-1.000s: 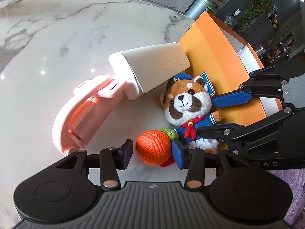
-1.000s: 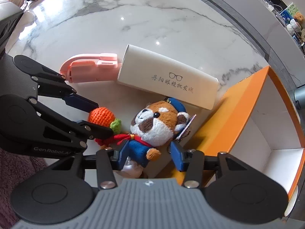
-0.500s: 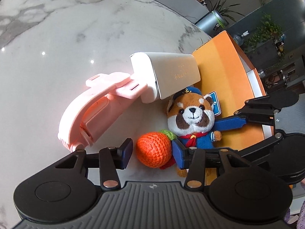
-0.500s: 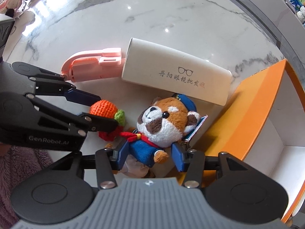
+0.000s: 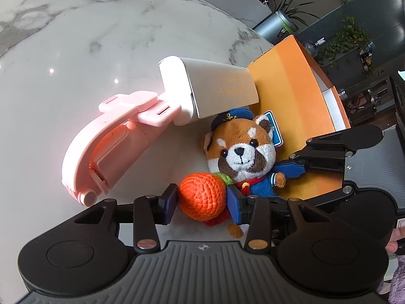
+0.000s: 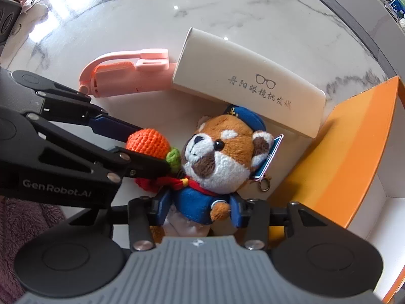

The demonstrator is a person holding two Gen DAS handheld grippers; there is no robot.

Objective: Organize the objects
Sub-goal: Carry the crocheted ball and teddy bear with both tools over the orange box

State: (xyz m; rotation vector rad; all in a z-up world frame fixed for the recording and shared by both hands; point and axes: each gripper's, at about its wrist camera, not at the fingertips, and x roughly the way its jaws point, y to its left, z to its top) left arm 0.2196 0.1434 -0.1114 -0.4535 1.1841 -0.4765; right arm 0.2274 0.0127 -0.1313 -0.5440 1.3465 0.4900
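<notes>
My left gripper (image 5: pixel 201 201) is closed around an orange crocheted ball (image 5: pixel 202 195) with a green leaf; both pads touch it. It shows in the right wrist view (image 6: pixel 148 143) too. My right gripper (image 6: pixel 198 207) is closed around the blue body of a red-panda plush (image 6: pixel 217 152) in a sailor cap, also seen in the left wrist view (image 5: pixel 240 149). Both toys lie on the marble table (image 5: pixel 76 50). The orange box (image 6: pixel 354 147) with white inside stands just right of the plush.
A white glasses case (image 6: pixel 250 83) with printed glasses lies behind the plush, touching the box corner. A pink folding holder (image 6: pixel 121 76) lies left of it, its end under the case. Plants and furniture stand beyond the table edge.
Both grippers have closed in: the left pads now touch the orange ball and the right pads press the plush's body. Both cameras have moved closer to the toys.
</notes>
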